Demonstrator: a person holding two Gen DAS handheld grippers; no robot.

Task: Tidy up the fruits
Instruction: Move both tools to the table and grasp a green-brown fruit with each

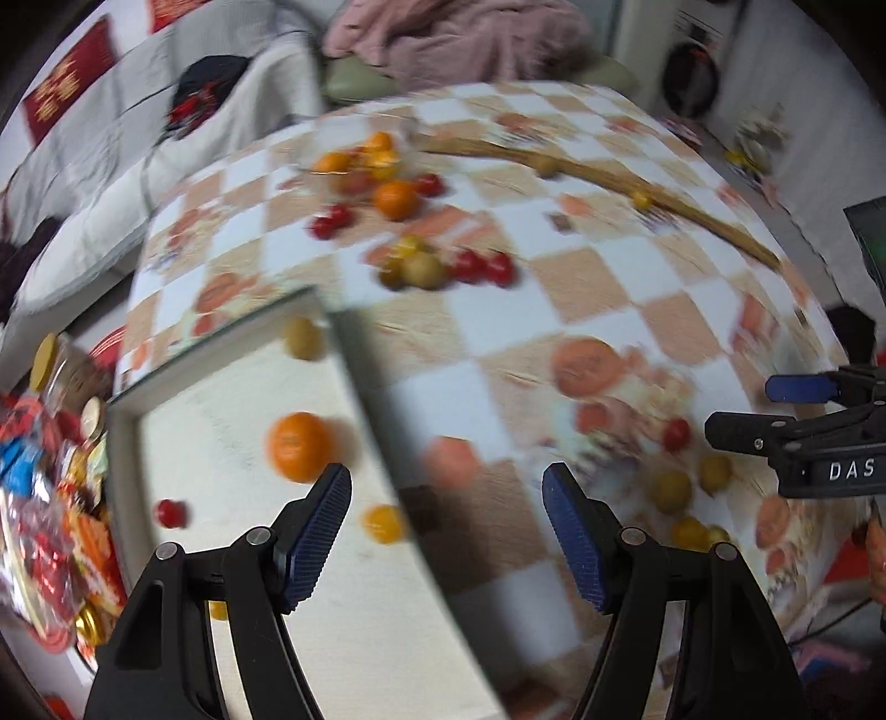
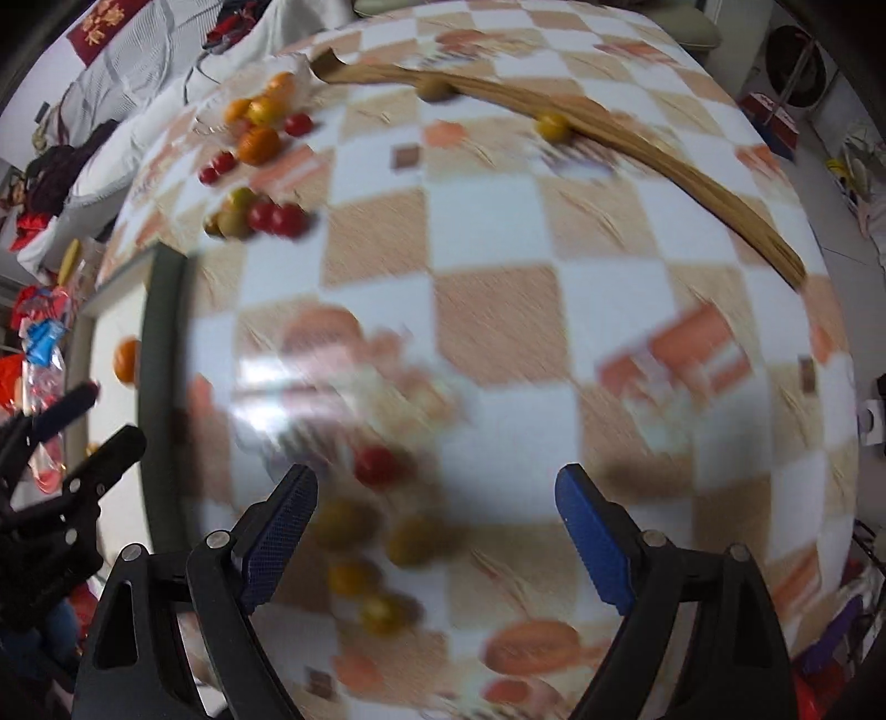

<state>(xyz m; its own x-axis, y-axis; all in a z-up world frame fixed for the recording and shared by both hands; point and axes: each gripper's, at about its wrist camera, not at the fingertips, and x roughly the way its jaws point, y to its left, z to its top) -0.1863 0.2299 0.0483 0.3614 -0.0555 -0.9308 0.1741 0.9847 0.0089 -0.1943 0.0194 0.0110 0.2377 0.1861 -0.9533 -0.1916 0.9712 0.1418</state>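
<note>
Both grippers gape empty – left gripper [image 1: 447, 540] above the pale tray's [image 1: 354, 376] rim, right gripper [image 2: 437, 540] over blurred small fruits [image 2: 421, 540] on the checkered tabletop [image 2: 498, 310]. An orange [image 1: 299, 446] sits in the tray – more fruit [image 1: 421, 266] clusters beyond.

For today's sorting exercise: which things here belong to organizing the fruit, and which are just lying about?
Belongs to the job:
- orange in the white tray
- red cherry tomatoes
- loose fruit cluster
- both open, empty hand-held grippers

Just lying about:
- snack packets
- pink blanket
- wooden strip
</note>
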